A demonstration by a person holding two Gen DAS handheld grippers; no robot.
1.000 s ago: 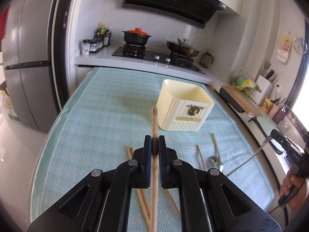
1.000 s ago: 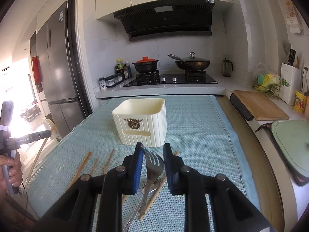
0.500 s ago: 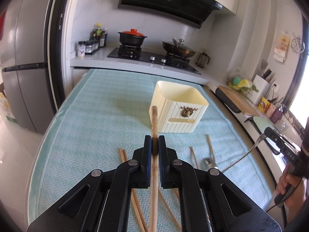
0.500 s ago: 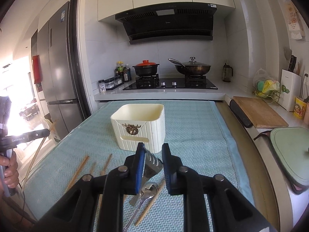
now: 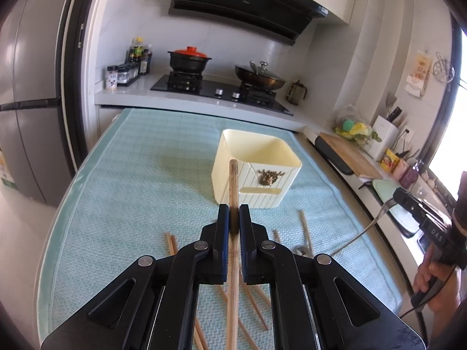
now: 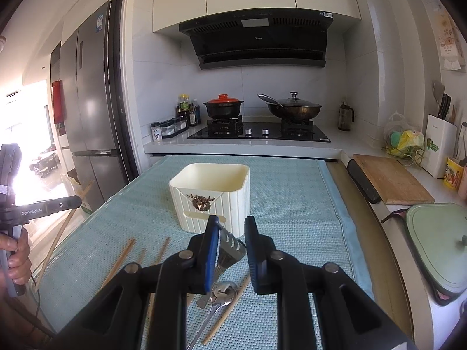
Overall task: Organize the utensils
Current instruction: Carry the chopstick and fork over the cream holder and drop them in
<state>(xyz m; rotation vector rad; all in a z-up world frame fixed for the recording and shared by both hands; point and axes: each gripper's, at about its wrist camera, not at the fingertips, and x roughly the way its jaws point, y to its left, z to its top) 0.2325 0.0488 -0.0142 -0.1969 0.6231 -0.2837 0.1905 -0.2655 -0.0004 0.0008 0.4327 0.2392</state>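
Observation:
My left gripper (image 5: 233, 213) is shut on a wooden chopstick (image 5: 233, 180), whose tip points at the cream utensil holder (image 5: 271, 195) just ahead. My right gripper (image 6: 232, 227) is shut on a metal fork (image 6: 230, 248), its head tilted between the pads, short of the holder (image 6: 233, 204). A spoon (image 6: 223, 291) and loose chopsticks (image 6: 122, 255) lie on the teal mat (image 6: 292, 204) below. Seen from the left wrist, the fork's handle (image 5: 359, 233) hangs from the right gripper (image 5: 398, 197). More chopsticks (image 5: 304, 227) lie on the mat.
At the back is a stove (image 6: 256, 131) with a red-lidded pot (image 6: 223, 108) and a wok (image 6: 294, 109). A cutting board (image 6: 391, 178) and a green lid (image 6: 437, 239) lie to the right. A fridge (image 5: 29, 102) stands left. A person's hand (image 6: 17, 259) grips the left tool.
The fork's head has tipped over sideways between the right jaws, which narrowed slightly on it. The left gripper still holds its chopstick, and the holder sits a little lower in its view.

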